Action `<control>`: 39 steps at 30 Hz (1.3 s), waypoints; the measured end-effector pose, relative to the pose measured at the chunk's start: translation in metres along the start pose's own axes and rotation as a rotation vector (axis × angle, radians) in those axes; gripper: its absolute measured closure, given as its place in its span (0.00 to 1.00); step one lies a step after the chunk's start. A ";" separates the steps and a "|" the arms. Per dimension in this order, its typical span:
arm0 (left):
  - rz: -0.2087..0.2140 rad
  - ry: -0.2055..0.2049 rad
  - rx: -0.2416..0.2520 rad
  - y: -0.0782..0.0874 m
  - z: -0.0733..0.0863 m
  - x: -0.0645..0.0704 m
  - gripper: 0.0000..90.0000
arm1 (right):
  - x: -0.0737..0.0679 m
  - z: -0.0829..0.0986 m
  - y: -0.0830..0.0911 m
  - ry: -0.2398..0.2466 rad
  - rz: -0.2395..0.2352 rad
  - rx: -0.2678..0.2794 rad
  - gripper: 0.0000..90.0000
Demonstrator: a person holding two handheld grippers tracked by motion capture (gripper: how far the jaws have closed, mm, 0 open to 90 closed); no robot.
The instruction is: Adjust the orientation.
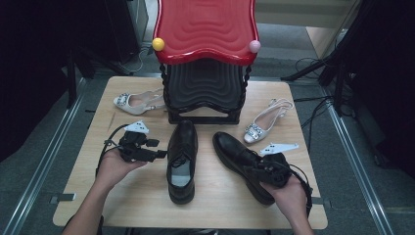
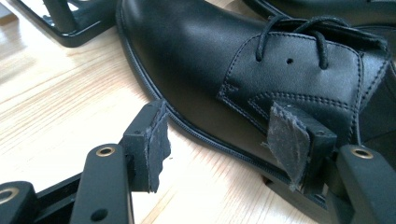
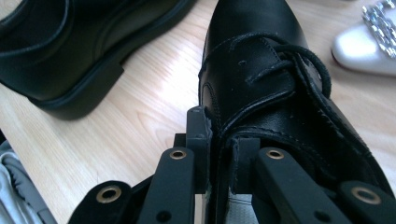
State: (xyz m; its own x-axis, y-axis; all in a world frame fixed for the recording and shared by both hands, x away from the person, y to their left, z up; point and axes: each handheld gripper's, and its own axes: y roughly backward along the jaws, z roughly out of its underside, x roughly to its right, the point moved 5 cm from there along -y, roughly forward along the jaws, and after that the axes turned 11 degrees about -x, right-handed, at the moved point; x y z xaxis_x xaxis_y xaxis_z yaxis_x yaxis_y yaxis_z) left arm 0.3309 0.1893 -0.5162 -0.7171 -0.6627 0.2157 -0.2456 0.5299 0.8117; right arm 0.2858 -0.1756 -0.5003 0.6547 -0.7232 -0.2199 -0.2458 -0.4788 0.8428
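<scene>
On the wooden table (image 1: 122,196), a pale slingback heel (image 1: 138,102) is seen lying on its side at about ten o'clock, just beside the black-and-red stacked stools (image 1: 205,58) that stand at twelve o'clock. The left gripper (image 1: 157,154) is held in the left hand (image 1: 113,166) at about nine o'clock, pointed toward the left black lace-up shoe (image 1: 181,161). In the left gripper view its jaws are seen spread wide apart, with nothing clamped; the worn pads (image 2: 286,140) are set by the shoe's side (image 2: 201,60), one pad over the wood just beside the sole edge, the other against or just in front of the stitched quarter, though contact cannot be confirmed. That shoe stands upright at the table's centre, toe toward the stools. At about four o'clock the right black lace-up shoe (image 1: 235,152) is angled with its toe toward eleven o'clock. The right gripper (image 1: 266,171), held in the right hand (image 1: 288,196), is closed on the collar edge of this shoe (image 3: 261,79); in the right gripper view one jaw is seen outside the leather and the other inside the opening, drawn nearly together. A second pale heel with a jewelled buckle (image 1: 264,122) lies at two o'clock.
</scene>
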 end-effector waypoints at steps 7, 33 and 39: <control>-0.003 0.022 0.004 0.005 0.010 0.001 0.43 | -0.009 -0.025 -0.011 0.032 0.001 0.012 0.92; -0.013 0.042 0.010 0.005 0.028 0.009 0.43 | -0.024 -0.056 -0.044 0.059 -0.014 -0.009 0.79; -0.012 0.052 0.014 0.004 0.027 0.009 0.44 | -0.019 -0.048 -0.021 0.084 -0.031 0.036 0.83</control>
State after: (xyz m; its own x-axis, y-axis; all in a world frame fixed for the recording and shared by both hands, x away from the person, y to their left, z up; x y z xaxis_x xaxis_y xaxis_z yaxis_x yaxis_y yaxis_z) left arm 0.3059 0.1998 -0.5258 -0.6793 -0.6955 0.2340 -0.2637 0.5289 0.8067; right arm 0.3129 -0.1283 -0.4901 0.7195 -0.6642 -0.2027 -0.2486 -0.5189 0.8179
